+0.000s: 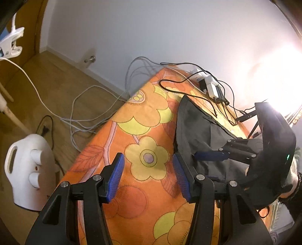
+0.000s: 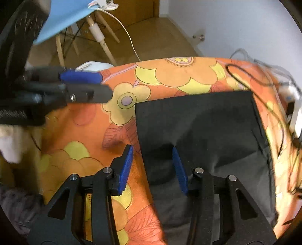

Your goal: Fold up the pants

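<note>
The dark grey pants [image 2: 198,120] lie folded into a rough rectangle on an orange flowered cloth [image 2: 169,75]. My right gripper [image 2: 152,150] points steeply down over their left edge. Its jaws stand apart, one blue pad over the pants and the other over the cloth, and neither presses on the fabric. In the left wrist view the pants [image 1: 196,128] lie to the right, with a blue finger [image 1: 209,155] of the right gripper above them. My left gripper [image 1: 148,160] hangs open over bare flowered cloth left of the pants, holding nothing. It shows blurred at the upper left [image 2: 85,86] of the right wrist view.
Black and white cables and plug adapters [image 1: 211,84] crowd the far end of the cloth. A white appliance [image 1: 28,169] stands on the wooden floor left of the table edge. A bright lamp [image 1: 279,66] glares at the right. Chair legs [image 2: 62,49] and a blue sheet [image 2: 66,17] are beyond.
</note>
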`<state>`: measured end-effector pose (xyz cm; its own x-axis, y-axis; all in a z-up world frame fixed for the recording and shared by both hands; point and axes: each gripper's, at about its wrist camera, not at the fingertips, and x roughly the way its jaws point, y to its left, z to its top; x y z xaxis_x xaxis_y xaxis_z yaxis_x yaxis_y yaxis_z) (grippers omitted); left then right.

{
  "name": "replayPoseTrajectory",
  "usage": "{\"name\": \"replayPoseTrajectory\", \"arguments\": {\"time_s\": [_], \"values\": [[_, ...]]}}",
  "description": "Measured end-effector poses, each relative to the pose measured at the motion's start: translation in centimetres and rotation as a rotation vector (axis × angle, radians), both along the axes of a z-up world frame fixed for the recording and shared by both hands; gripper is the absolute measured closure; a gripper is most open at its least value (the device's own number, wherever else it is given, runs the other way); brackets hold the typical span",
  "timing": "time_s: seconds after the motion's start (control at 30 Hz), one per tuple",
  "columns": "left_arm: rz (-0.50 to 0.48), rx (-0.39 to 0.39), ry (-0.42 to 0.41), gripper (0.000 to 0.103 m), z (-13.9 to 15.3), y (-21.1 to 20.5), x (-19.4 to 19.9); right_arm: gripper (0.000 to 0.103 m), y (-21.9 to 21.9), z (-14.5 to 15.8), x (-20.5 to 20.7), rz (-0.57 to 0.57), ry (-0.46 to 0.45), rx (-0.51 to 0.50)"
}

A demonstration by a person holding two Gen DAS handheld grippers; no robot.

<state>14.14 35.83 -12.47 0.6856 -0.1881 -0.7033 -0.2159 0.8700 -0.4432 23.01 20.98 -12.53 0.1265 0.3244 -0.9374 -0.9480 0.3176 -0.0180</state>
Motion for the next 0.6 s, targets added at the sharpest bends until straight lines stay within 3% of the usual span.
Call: {"name": "replayPoseTrajectory", "arguments": {"time_s": [0.07,0.13,0.17,0.3,0.43,0.6], "values": [[-0.010,-0.017,0.001,0.051,0.0,0.1,0.0,0.064,0.1,0.0,0.2,-0.015,-0.009,0.005],[-0.022,-0.030,-0.002,0.051,-0.1,-0.1,0.2,0.090,-0.1,0.1,0.8,-0.040,-0.021,0.012],[-0.032,-0.038,-0.003,0.051,-0.1,-0.3,0.3,0.095,-0.3,0.3,1.3,-0.059,-0.011,0.018],[-0.067,-0.079,-0.006,0.051,-0.3,-1.2,1.0,0.098,-2.2,0.6,3.6,-0.154,0.090,0.085],[-0.119,-0.144,-0.014,0.051,-0.8,-2.8,2.4,0.098,-4.4,1.3,5.6,-0.242,0.254,0.229],[-0.204,-0.149,-0.020,0.051,-0.7,-5.4,4.6,0.096,-7.2,1.2,7.9,-0.332,0.442,0.342]]}}
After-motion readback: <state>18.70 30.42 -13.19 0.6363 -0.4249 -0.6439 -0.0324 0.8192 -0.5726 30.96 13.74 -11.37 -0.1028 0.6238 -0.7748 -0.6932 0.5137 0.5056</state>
